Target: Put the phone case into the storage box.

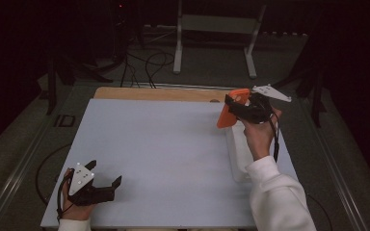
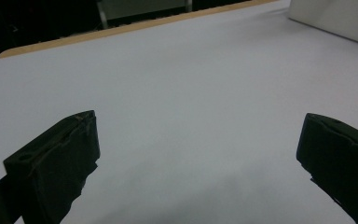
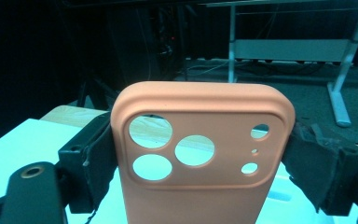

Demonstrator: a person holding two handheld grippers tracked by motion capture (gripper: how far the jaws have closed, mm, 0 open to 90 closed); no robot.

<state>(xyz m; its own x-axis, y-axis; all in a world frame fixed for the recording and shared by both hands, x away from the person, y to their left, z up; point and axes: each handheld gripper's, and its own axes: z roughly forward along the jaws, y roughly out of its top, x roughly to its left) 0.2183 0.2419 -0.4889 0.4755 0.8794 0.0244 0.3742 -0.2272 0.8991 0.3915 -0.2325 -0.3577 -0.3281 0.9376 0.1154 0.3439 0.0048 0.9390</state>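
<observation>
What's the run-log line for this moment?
right hand-held gripper: shut on orange phone case, raised over table's far right | left hand-held gripper: open, nothing between jaws | white box: on table

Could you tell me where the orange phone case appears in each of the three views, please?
High view: the orange phone case is right of centre, lifted above the white board, clamped in the right gripper.
Left gripper view: the case is not in this picture.
Right gripper view: the case stands upright at centre, camera cut-outs facing the lens, between the two black jaws.
Shared landmark: the white board.
</observation>
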